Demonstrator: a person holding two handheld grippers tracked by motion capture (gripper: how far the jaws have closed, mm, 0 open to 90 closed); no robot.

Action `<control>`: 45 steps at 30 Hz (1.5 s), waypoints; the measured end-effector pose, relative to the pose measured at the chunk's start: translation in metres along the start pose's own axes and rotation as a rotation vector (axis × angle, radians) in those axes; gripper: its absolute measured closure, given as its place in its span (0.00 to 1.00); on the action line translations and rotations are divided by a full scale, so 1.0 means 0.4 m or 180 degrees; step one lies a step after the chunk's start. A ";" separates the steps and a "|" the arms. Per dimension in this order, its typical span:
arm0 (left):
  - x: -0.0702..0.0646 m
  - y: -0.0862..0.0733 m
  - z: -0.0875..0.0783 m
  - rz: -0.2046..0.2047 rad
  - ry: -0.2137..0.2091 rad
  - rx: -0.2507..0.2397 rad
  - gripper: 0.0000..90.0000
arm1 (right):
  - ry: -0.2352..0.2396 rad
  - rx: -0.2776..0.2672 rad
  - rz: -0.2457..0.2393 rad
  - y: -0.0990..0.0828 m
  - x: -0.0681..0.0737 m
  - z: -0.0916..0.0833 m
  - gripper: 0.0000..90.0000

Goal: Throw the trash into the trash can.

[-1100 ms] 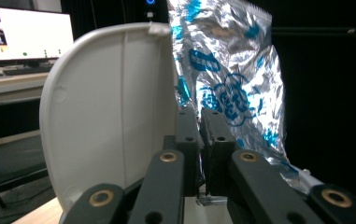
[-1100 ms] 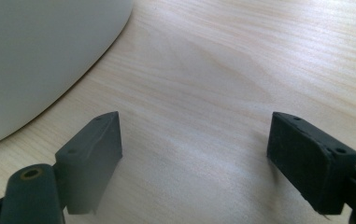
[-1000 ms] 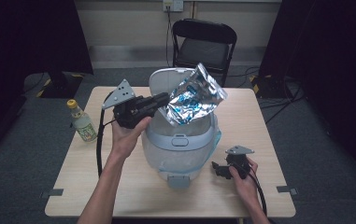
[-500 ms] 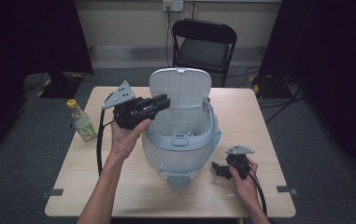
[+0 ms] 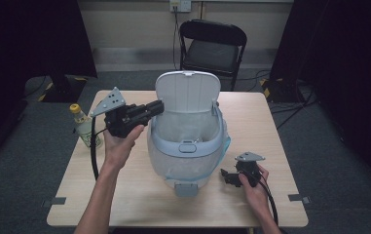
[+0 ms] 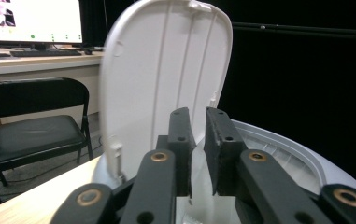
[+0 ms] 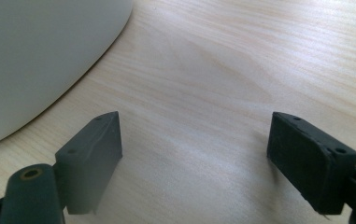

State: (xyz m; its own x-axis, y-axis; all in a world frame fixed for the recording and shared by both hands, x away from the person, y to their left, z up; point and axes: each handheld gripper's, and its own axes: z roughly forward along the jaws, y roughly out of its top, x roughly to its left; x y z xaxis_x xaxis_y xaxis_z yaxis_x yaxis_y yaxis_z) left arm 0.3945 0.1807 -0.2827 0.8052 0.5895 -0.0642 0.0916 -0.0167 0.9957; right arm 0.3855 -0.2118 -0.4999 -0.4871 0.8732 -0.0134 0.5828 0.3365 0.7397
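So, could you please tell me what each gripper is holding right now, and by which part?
Nothing is held. The left gripper sits nearly closed and empty at the rim of the open bin; the right gripper is open over the table.

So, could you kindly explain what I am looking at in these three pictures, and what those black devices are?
A person sits at a wooden table with a hand-held two-jaw gripper in each hand. The high view looks down from above; the other two come from cameras riding on the grippers. On the table stand a white bin with its lid raised and a bottle. The left gripper hovers at the bin's rim, jaws nearly shut, nothing visibly held. The right gripper rests low by the bin, jaws open and empty.
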 end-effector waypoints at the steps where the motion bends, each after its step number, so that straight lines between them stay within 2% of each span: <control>1: 0.005 -0.001 -0.006 0.0007 -0.0001 0.0009 0.94 | 0.0000 0.0000 0.0000 0.000 0.000 0.000 0.19; 5: 0.017 -0.017 -0.023 -0.0042 0.0026 -0.0006 0.97 | 0.0000 0.0001 0.0000 0.000 0.000 0.000 0.19; 8: 0.026 -0.028 -0.032 -0.0024 0.0042 0.0043 1.00 | 0.0000 0.0000 0.0000 0.000 0.000 0.000 0.19; 11: 0.032 -0.041 -0.046 -0.0064 0.0076 0.0022 1.00 | 0.0000 0.0000 0.0001 0.000 0.000 0.000 0.19; 16: 0.056 -0.066 -0.070 -0.0057 0.0169 0.0172 0.99 | 0.0000 0.0000 0.0000 0.000 0.000 0.000 0.19; 17: 0.060 -0.073 -0.074 -0.0107 0.0197 0.0149 0.99 | 0.0000 0.0000 0.0000 0.000 0.000 0.000 0.19; 21: 0.079 -0.090 -0.095 -0.0138 0.0275 0.0163 0.97 | 0.0000 0.0000 0.0000 0.000 0.000 0.000 0.19; 24: 0.088 -0.101 -0.111 -0.0127 0.0344 0.0209 0.94 | 0.0000 0.0000 0.0000 0.000 0.000 0.000 0.19; 32: 0.110 -0.156 -0.143 -0.0228 0.0483 0.0347 0.86 | 0.0000 0.0000 -0.0001 0.000 0.000 0.000 0.19; 35: 0.114 -0.175 -0.146 -0.0229 0.0484 0.0404 0.85 | 0.0000 0.0000 0.0001 0.000 0.000 0.000 0.19; 38: 0.115 -0.201 -0.147 -0.0242 0.0556 0.0496 0.81 | 0.0000 0.0000 0.0001 0.000 0.000 0.000 0.19; 41: 0.119 -0.231 -0.151 -0.0298 0.0619 0.0580 0.75 | 0.0000 -0.0001 0.0000 0.000 0.000 0.000 0.19; 43: 0.128 -0.247 -0.158 -0.0404 0.0613 0.0584 0.71 | 0.0000 0.0000 -0.0001 0.000 0.000 0.000 0.19; 45: 0.132 -0.262 -0.168 -0.0422 0.0719 0.0668 0.66 | 0.0000 -0.0001 0.0001 0.000 0.000 0.000 0.19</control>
State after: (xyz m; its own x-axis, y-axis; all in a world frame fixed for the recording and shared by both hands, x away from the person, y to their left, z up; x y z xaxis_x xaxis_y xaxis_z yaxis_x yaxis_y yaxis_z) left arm 0.3882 0.2678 -0.3861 0.6300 0.7615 -0.1523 0.3245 -0.0800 0.9425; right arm 0.3854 -0.2118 -0.4999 -0.4870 0.8733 -0.0132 0.5828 0.3362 0.7398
